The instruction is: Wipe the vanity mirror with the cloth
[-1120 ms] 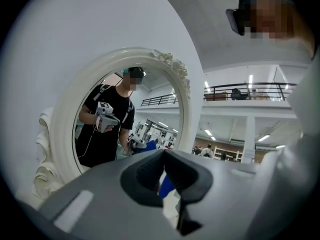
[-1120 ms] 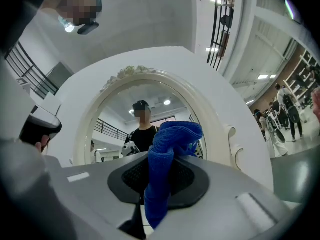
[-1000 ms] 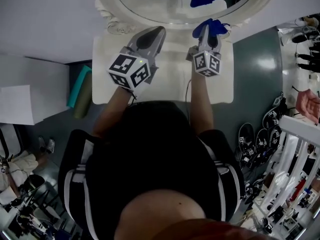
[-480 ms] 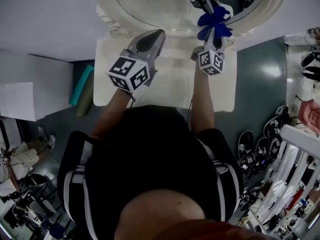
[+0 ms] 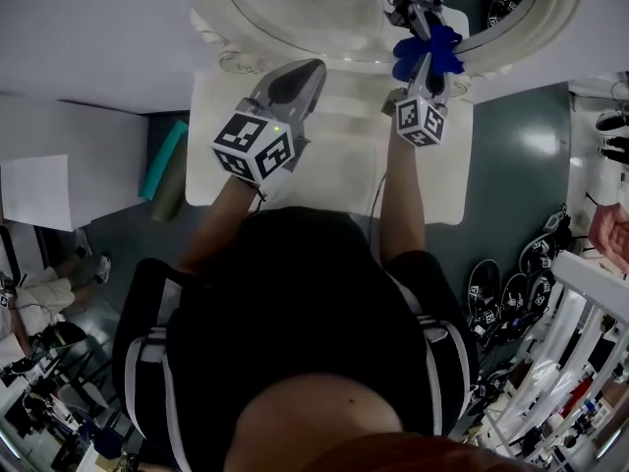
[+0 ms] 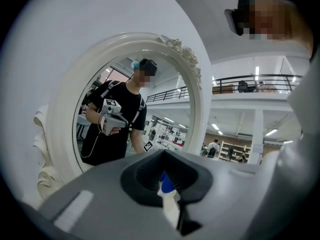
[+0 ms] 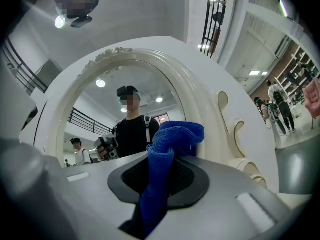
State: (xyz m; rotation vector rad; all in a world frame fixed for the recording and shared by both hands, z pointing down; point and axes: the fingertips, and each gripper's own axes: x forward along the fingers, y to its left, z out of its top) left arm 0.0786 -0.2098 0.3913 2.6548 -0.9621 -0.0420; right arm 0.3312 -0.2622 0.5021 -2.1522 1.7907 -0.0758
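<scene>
The oval vanity mirror (image 5: 314,8) in its ornate white frame (image 5: 208,29) stands at the back of a white vanity table (image 5: 334,165). My right gripper (image 5: 428,65) is shut on a blue cloth (image 5: 430,49), which is bunched against the mirror's lower right rim; its reflection shows in the glass just above. In the right gripper view the blue cloth (image 7: 165,149) sticks up from the right gripper (image 7: 160,184) in front of the mirror (image 7: 115,109). My left gripper (image 5: 310,67) hovers over the table left of it, shut on nothing, pointing at the mirror (image 6: 125,109).
A teal roll (image 5: 160,165) lies on the floor left of the table, next to a white block (image 5: 59,155). Spare grippers (image 5: 511,283) and a white rack (image 5: 580,293) crowd the floor at the right. A grey wall runs behind the mirror.
My right gripper has moved forward and a little right, carrying the blue cloth from the table's back edge onto the mirror's lower rim. The left gripper has stayed put.
</scene>
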